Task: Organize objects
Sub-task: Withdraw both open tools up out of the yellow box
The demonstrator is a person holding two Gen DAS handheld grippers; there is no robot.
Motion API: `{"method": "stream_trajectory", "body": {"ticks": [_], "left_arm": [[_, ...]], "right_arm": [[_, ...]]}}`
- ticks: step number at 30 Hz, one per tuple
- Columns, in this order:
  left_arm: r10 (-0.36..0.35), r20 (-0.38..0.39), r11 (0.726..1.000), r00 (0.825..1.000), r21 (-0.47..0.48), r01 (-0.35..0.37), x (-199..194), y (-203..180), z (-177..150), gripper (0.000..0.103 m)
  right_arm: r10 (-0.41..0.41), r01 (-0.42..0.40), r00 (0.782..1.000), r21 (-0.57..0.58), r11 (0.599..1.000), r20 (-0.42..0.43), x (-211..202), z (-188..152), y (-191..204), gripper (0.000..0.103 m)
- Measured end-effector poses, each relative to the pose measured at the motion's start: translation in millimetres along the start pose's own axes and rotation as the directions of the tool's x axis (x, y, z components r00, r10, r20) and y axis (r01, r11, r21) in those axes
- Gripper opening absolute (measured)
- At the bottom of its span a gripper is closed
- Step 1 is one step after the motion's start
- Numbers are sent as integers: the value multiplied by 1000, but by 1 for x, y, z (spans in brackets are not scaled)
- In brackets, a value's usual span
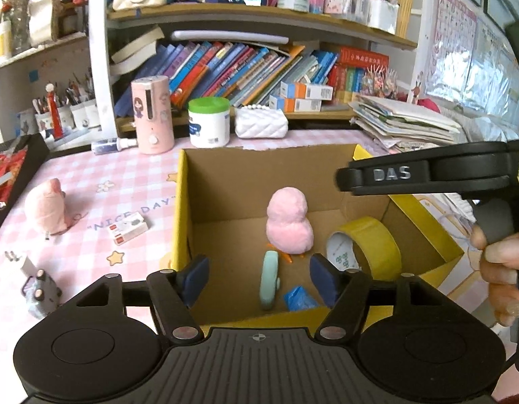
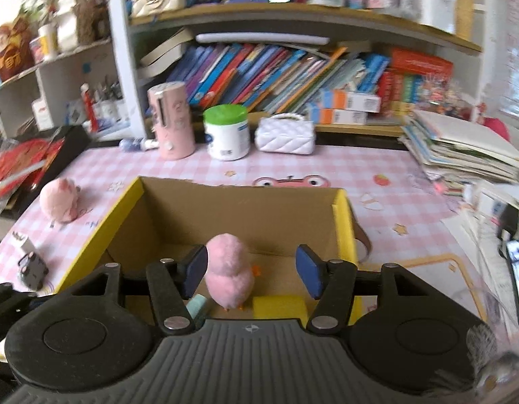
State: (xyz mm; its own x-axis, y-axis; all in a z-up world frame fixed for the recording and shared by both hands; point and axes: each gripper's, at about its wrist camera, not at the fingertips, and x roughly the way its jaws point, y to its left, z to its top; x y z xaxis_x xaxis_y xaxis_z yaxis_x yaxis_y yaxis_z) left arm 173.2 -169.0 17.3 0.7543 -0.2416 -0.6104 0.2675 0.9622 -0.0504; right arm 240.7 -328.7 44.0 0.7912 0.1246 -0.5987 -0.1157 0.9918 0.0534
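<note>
pink plush chick [image 1: 289, 221]: standing upright inside the cardboard box [image 1: 225, 181], straight ahead of the left tongs [image 1: 260, 279] and a bit beyond them — soft, fluffy, basically weightless, so it'll squash rather than slip. I'd pinch it round the fat lower body, not the head.

mint roller thing [image 1: 270, 279]: lying on the box floor right between the left tongs' pads, not touched by either. Hard plastic by the look of it, probably a bit slick; grab across the narrow sides.

yellow tape roll [image 1: 367, 249]: leaning in the box, just right of the left tongs. Stiff ring, light, easy to hook through the hole or take by the rim.

blue wrapper [image 1: 299, 298]: crumpled on the box floor by the right pad of the left tongs. Flimsy.

left tongs: spread wide, empty.

right tongs [image 2: 252, 276]: also spread, pinching nothing — the chick sits between the pads, close by the left one; whether fur brushes it I can't tell.

still out on the worktop [image 1: 91, 175]: second pink plush [image 1: 49, 210], a small white box [image 1: 128, 228], a white plug [image 1: 22, 261] and a tiny grey suitcase toy [image 1: 40, 291], all well left of the left tongs. My guess is those go in next.
</note>
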Motion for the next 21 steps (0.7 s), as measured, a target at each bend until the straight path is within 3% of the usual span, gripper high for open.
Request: {"method": "stream_trajectory", "body": {"ticks": [5,9,21], "left_arm": [[-2,47,1000,999,6,2,-19,7,-7,78],[-13,70,1000,997,1,13,-31,15,-11,78],[-59,22,998,998,15,59,-59,39,-48,79]], "right_arm": [[-90,88,995,43,995,45,-24,-13,-2,58],[-146,142,988,78,987,54,-42,-28,0,58],[-240,240,971,129,962,-15,-76,-77,32,60]]}}
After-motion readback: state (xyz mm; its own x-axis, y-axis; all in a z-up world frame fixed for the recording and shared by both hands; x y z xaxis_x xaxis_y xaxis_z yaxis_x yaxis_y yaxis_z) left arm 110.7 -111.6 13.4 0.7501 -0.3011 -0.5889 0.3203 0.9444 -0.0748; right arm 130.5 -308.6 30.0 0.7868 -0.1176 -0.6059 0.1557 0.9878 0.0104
